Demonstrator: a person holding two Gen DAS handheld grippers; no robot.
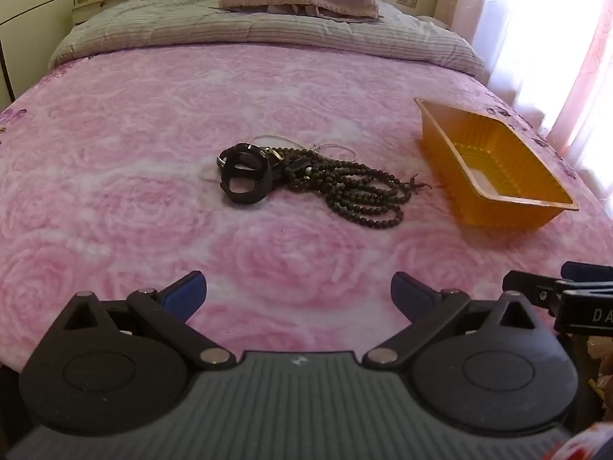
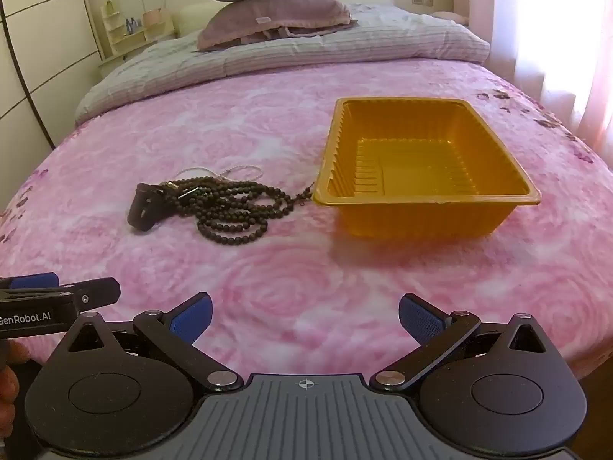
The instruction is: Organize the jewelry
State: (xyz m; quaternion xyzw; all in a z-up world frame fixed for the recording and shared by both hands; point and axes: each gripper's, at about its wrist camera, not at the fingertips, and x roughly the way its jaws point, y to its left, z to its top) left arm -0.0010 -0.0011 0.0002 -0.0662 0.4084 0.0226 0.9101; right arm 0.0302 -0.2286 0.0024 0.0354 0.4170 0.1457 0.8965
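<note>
One bead strand [image 2: 233, 207] (dark, looped) stretches lengthwise toward orange tray [image 2: 421, 201].

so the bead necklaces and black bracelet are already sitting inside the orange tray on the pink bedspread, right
Not inside. The bead necklaces and black bracelet lie in a pile on the pink bedspread beside the orange tray, which holds no jewelry. The right wrist view looks straight into the tray and shows this.

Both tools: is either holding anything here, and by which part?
Nothing is held. The left tool and right tool are open above the bedspread, short of the beads.
</note>
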